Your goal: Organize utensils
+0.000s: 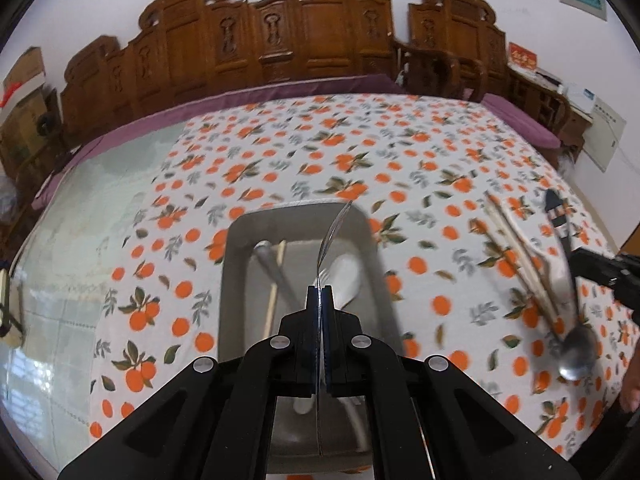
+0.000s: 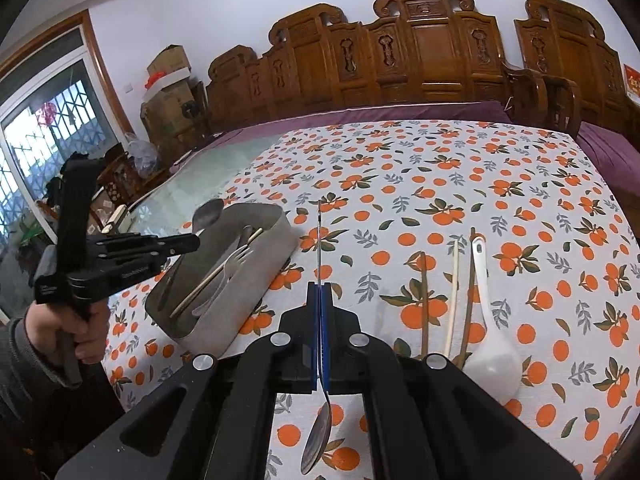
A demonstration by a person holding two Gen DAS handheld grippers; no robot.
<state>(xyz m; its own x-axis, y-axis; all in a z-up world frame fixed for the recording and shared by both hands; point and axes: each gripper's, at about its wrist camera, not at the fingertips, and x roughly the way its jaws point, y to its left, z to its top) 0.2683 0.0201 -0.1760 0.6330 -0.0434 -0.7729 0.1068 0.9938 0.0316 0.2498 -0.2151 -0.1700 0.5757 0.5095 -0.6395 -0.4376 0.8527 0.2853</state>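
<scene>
A grey utensil tray (image 1: pixel 236 280) lies on the orange-print tablecloth and holds a fork (image 2: pixel 234 262), a chopstick, a metal spoon and a white spoon (image 1: pixel 347 278). My left gripper (image 1: pixel 320 290) is shut on a metal spoon (image 1: pixel 332 232) and holds it above the tray; the gripper also shows in the right wrist view (image 2: pixel 192 242). My right gripper (image 2: pixel 320 286) is shut on a patterned-handle metal spoon (image 2: pixel 316 436), bowl hanging toward the camera. Chopsticks (image 2: pixel 454 292) and a white ladle spoon (image 2: pixel 488 320) lie to its right.
The tablecloth (image 2: pixel 440 184) covers most of a glass-topped table; bare glass (image 1: pixel 80 240) lies left of the tray. A carved wooden bench (image 1: pixel 280 40) with a purple cushion stands behind the table. Cardboard boxes (image 2: pixel 168 76) stand at the far left.
</scene>
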